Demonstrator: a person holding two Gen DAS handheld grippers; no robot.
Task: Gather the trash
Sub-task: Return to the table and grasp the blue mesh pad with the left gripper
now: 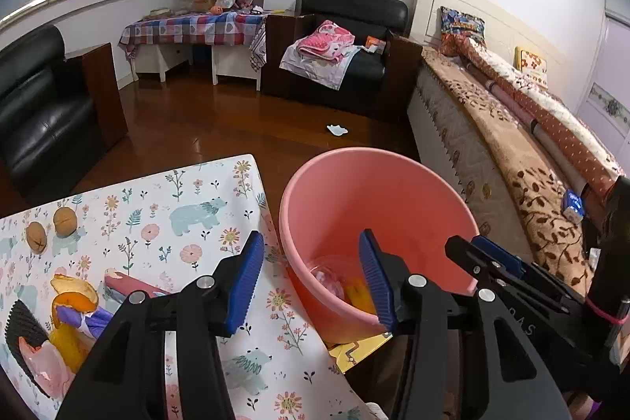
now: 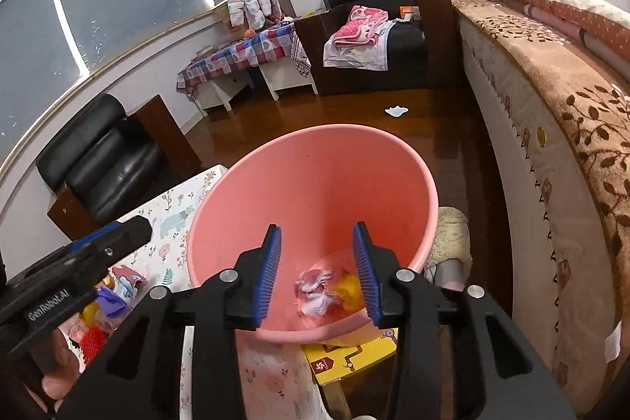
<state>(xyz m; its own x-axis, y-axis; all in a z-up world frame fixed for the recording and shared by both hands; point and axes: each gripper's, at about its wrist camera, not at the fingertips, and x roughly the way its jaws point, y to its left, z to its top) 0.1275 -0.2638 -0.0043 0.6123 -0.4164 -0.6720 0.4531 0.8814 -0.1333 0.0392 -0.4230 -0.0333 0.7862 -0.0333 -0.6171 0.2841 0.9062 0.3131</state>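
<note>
While both grippers hang empty over the bin: label lines below, all places given relative to the pink bucket (image 2: 315,184).

Left gripper (image 1: 315,274): released, jaws spread wide, nothing between the blue ribbed pads; straddles the bucket's near-left rim.
Right gripper (image 2: 317,270): released too, jaws apart and empty; hovers directly above the bucket's mouth.
Bucket: smooth rigid plastic, round, tapering downward, thin rolled rim; stands off the table edge, against it.
Already inside the bucket: crumpled white-pink wrapper (image 2: 317,292) and something yellow (image 2: 348,288) at the bottom; looks feather-light.
Remaining trash: heaped on the floral tablecloth (image 1: 189,223), well left of the bucket.
Orange peel (image 1: 75,296): curled, leathery, waxy outside; likely light and slightly slippery; best pinched across a thin edge.
Purple wrapper (image 1: 88,319): thin crinkly film, soft; likely collapses under the pads, so grab at a bunched fold.
Pink packet (image 1: 132,286): long, flat, glossy; probably slides; take across the narrow width near the middle.
Black ridged cup (image 1: 23,325): corrugated paper or plastic liner, flimsy; grip the wall, gently.
Walnuts (image 1: 51,227): two, hard, round, wrinkled, far left of the bucket; prone to rolling and squirting out; close squarely across the widest part.
Yellow card (image 2: 350,357): flat, stiff, beneath the bucket's near side.
</note>
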